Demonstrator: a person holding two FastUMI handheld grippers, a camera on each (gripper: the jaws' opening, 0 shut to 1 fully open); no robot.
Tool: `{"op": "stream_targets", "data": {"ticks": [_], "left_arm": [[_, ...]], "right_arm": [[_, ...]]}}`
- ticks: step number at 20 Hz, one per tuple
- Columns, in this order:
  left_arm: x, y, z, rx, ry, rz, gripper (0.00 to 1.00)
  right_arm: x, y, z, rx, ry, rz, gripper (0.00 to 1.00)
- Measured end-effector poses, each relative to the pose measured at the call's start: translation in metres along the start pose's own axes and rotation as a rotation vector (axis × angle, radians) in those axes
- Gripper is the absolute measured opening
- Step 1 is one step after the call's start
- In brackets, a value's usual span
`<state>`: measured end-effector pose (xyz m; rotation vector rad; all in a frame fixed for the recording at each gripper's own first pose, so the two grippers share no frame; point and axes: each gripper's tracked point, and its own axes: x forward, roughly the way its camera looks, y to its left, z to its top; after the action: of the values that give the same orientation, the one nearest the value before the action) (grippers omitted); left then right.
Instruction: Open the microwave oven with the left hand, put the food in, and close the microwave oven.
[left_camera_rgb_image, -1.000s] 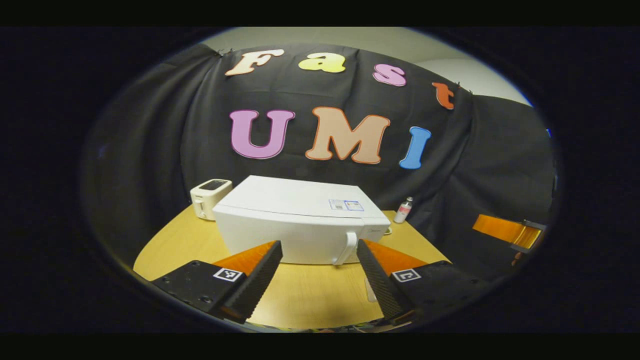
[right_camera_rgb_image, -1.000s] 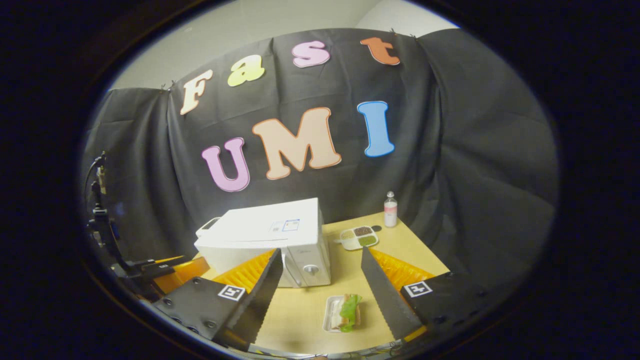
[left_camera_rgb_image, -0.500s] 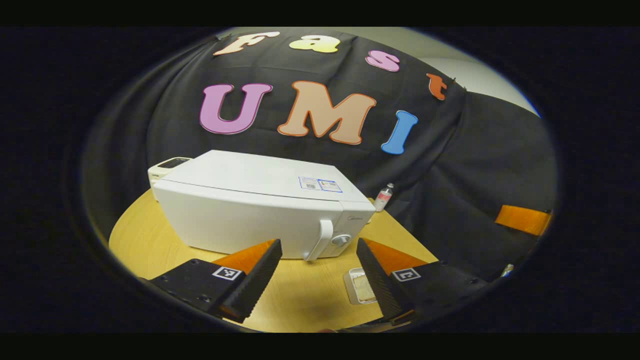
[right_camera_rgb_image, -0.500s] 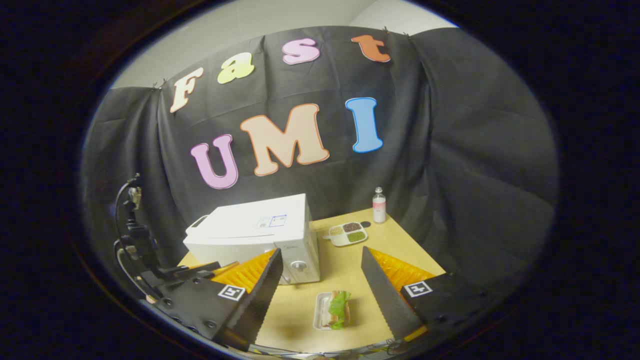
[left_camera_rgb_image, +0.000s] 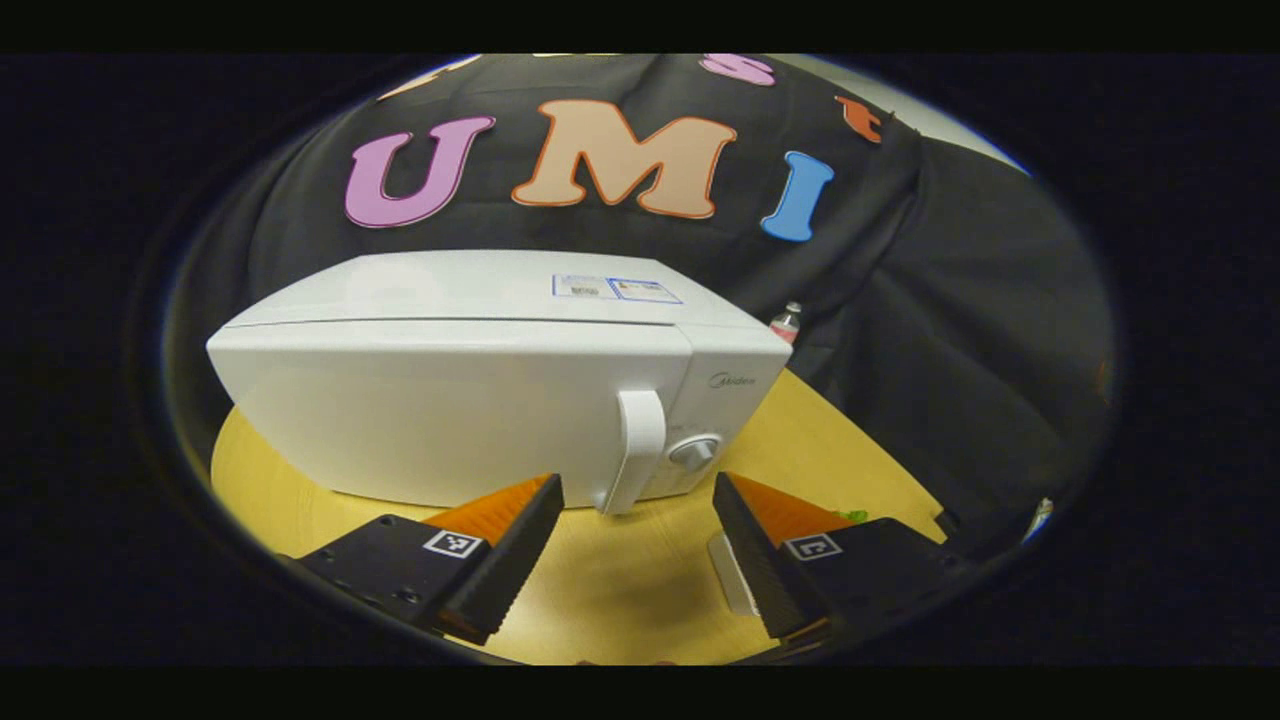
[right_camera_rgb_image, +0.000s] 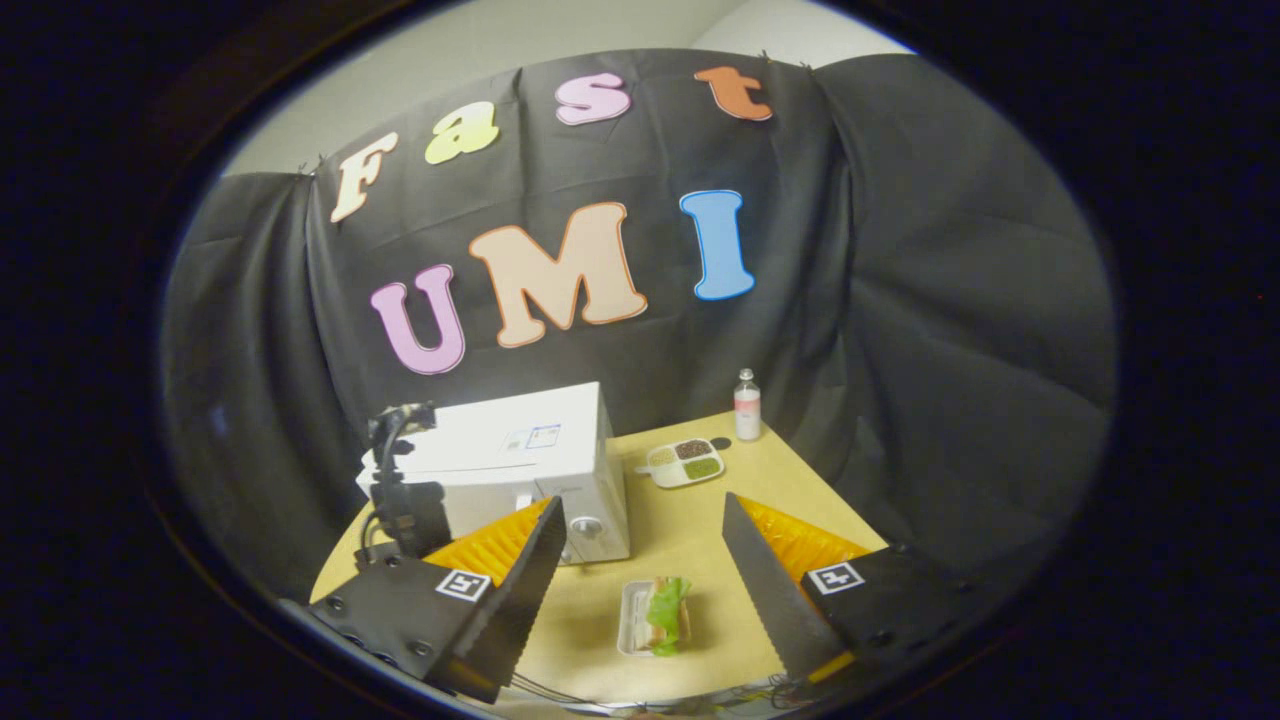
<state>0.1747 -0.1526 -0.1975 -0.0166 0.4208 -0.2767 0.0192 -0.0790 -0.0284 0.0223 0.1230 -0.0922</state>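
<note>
A white microwave (left_camera_rgb_image: 450, 390) stands shut on the round wooden table (left_camera_rgb_image: 620, 590), its upright door handle (left_camera_rgb_image: 640, 445) beside a knob (left_camera_rgb_image: 693, 452). My left gripper (left_camera_rgb_image: 638, 488) is open, close in front of the handle, with nothing between its fingers. In the right gripper view the microwave (right_camera_rgb_image: 540, 455) sits at the table's left, and the left gripper (right_camera_rgb_image: 400, 490) hangs before its door. The food, a sandwich with lettuce on a white tray (right_camera_rgb_image: 655, 615), lies on the table in front of my open right gripper (right_camera_rgb_image: 640, 510). The tray's edge (left_camera_rgb_image: 728, 585) peeks beside the left gripper's right finger.
A white divided dish (right_camera_rgb_image: 683, 462) with small fillings and a small bottle (right_camera_rgb_image: 746, 405) stand at the table's back right. The bottle (left_camera_rgb_image: 786, 322) also shows behind the microwave. Black cloth walls close in around the table.
My left gripper has moved forward, close to the microwave's door handle, still open. The right gripper has hardly moved; the sandwich tray stays where it was.
</note>
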Motion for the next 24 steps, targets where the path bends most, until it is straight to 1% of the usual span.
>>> {"op": "stream_targets", "data": {"ticks": [4, 6, 7, 8, 9, 10, 11, 13, 15, 16, 17, 19, 20, 21, 22, 23, 24], "left_arm": [[0.026, 0.009, -0.011, 0.009, 0.052, 0.030, 0.93], [0.034, 0.007, -0.013, 0.012, 0.065, 0.023, 0.93], [0.038, 0.007, -0.014, 0.020, 0.071, 0.022, 0.90], [0.043, 0.007, -0.016, 0.024, 0.081, 0.020, 0.87], [0.046, 0.007, -0.020, 0.020, 0.099, 0.021, 0.86], [0.048, 0.007, -0.024, 0.016, 0.114, 0.020, 0.79], [0.051, 0.007, -0.026, 0.014, 0.122, 0.024, 0.77], [0.056, 0.007, -0.027, 0.018, 0.129, 0.036, 0.65], [0.058, 0.009, -0.028, 0.032, 0.141, 0.056, 0.37], [0.058, 0.011, -0.027, 0.042, 0.141, 0.066, 0.34], [0.058, 0.010, -0.028, 0.050, 0.149, 0.061, 0.35], [0.058, 0.010, -0.028, 0.058, 0.153, 0.048, 0.31], [0.058, 0.010, -0.028, 0.059, 0.155, 0.041, 0.31], [0.058, 0.010, -0.028, 0.058, 0.155, 0.035, 0.34], [0.058, 0.010, -0.028, 0.056, 0.155, 0.033, 0.34], [0.058, 0.010, -0.029, 0.059, 0.158, 0.033, 0.31], [0.058, 0.011, -0.030, 0.067, 0.165, 0.036, 0.31]], "right_arm": [[0.000, -0.001, -0.009, 0.012, 0.019, -0.004, 0.92], [0.000, -0.003, -0.010, 0.018, 0.023, -0.009, 0.92], [0.001, -0.003, -0.011, 0.018, 0.023, -0.010, 0.92], [0.001, -0.004, -0.011, 0.017, 0.028, -0.011, 0.98], [-0.001, -0.006, -0.011, 0.014, 0.027, -0.014, 0.98], [-0.001, -0.007, -0.008, 0.013, 0.023, -0.017, 0.99], [0.000, -0.008, -0.008, 0.013, 0.020, -0.018, 0.99], [0.001, -0.009, -0.011, 0.022, 0.026, -0.019, 0.99], [0.002, -0.009, -0.015, 0.028, 0.039, -0.018, 0.99], [0.003, -0.009, -0.018, 0.027, 0.042, -0.020, 0.99], [0.003, -0.010, -0.018, 0.026, 0.043, -0.022, 0.99], [0.003, -0.010, -0.020, 0.028, 0.043, -0.019, 0.99], [0.003, -0.010, -0.020, 0.029, 0.044, -0.017, 0.99], [0.003, -0.010, -0.020, 0.031, 0.043, -0.015, 0.99], [0.003, -0.010, -0.019, 0.034, 0.044, -0.014, 0.99], [0.004, -0.009, -0.021, 0.035, 0.045, -0.012, 0.99], [0.004, -0.010, -0.021, 0.036, 0.045, -0.014, 0.99]]}}
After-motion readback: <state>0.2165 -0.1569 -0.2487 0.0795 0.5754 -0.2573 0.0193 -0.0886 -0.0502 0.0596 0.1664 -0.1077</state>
